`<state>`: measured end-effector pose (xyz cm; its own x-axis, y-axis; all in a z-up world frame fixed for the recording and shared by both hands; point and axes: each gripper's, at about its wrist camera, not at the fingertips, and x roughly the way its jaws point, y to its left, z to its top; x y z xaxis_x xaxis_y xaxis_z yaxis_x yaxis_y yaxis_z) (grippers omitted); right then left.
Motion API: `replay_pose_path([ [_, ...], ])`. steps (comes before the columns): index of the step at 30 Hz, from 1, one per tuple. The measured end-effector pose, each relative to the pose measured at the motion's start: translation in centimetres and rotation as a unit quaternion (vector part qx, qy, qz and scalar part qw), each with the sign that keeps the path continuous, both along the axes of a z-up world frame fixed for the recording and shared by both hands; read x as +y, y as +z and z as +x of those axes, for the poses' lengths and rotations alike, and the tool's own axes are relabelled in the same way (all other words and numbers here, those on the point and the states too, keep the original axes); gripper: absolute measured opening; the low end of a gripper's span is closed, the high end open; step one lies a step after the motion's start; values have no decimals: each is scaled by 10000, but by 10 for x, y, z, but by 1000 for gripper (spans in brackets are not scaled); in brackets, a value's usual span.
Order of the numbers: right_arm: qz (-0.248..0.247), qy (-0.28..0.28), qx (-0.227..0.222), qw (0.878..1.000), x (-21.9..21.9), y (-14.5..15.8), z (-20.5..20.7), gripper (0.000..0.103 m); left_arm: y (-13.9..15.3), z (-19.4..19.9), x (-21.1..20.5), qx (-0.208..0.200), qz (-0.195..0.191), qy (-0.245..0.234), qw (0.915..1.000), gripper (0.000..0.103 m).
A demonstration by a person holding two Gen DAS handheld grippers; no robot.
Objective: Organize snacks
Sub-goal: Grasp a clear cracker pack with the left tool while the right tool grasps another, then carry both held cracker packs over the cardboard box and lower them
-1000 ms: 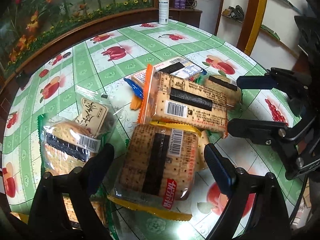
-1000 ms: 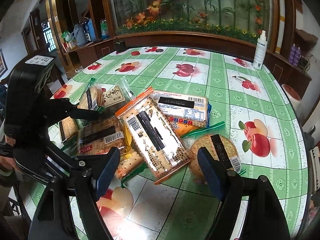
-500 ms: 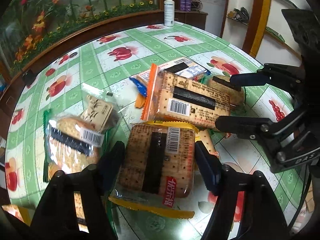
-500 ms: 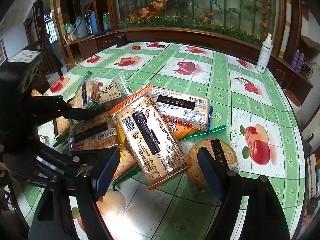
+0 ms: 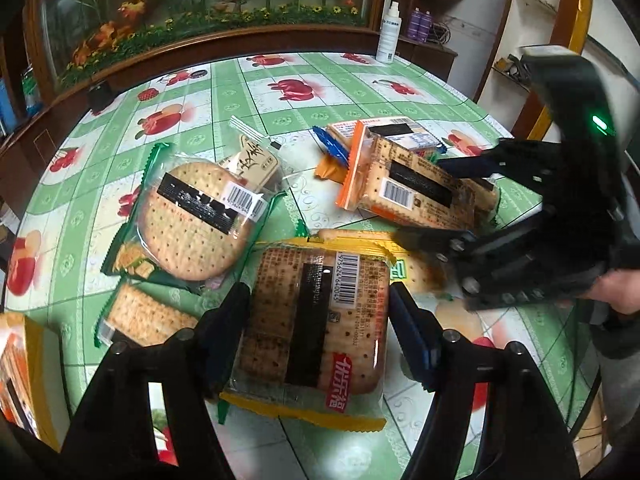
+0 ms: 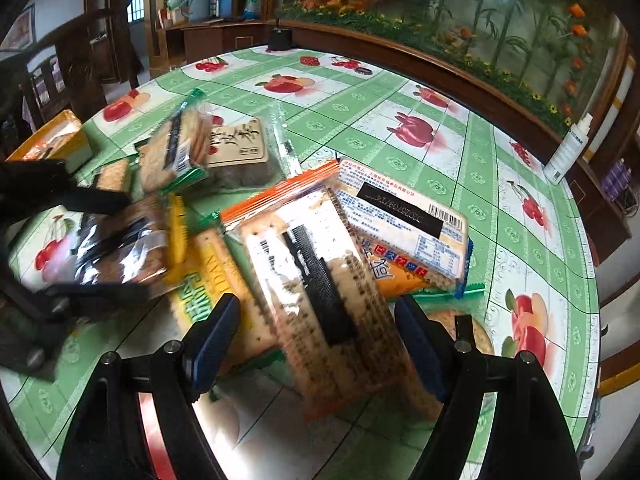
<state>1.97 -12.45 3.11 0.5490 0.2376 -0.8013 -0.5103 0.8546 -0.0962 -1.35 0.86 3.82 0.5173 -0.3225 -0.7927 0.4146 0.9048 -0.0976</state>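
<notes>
Left wrist view. Left claw [image 5: 320,320]: spread, its two fingers now set either side of the square yellow-edged clear packet of brown crackers [image 5: 316,324], which a second ago lay ahead of the tips; no pinch is made yet. The packet lies flat on the round bench with green-checked fruit-print cloth [image 5: 280,120]. To its left lies the round cracker in a green-edged clear wrapper [image 5: 192,220], partly over the small clear bag with a cream calligraphy label [image 5: 256,162]. Beyond, the long orange-edged clear packet of pale crackers [image 5: 408,192] rests on the pile, with the right claw [image 5: 444,200] closing in around it. A white spray bottle [image 5: 388,38] stands at the far rim.

Right wrist view. Right claw [image 6: 316,332]: spread, fingers straddling the near end of the long orange-edged packet [image 6: 320,280], closer over it than half a second ago; no contact can be confirmed, the frame being blurred. Under and beyond it lie the white-and-blue flat packet with a barcode [image 6: 408,220] and a yellow-and-green packet [image 6: 208,280]. The left claw [image 6: 108,248] is seen around the brown-cracker packet [image 6: 120,248].

Judgement: both claws have been brought into grasping position; sorting is barely begun, the pile being unseparated.
</notes>
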Motion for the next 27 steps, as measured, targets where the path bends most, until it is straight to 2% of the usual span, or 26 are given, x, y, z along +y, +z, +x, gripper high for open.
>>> replay_pose_path([
  [1, 65, -38, 71, 9999, -1, 0, 4, 79, -1, -1, 0, 19, -14, -2, 10000, 71],
  [4, 202, -130, 193, 9995, -5, 0, 9, 69, -2, -4, 0, 51, -40, -6, 10000, 71],
  [10, 404, -329, 303, 9982, -15, 0, 1, 64, -1, -9, 3, 37, -164, 139, 9998, 71],
  [18, 1114, -689, 347, 9908, -38, 8, -25, 56, 7, -26, 5, -64, -289, 159, 9994, 71],
  [21, 1200, -695, 360, 9897, -38, 15, -37, 54, 15, -35, 5, -99, -377, 74, 9992, 71],
  [27, 1129, -579, 526, 9905, -27, 6, -58, 53, 17, -53, 8, -29, -488, -79, 9988, 71],
])
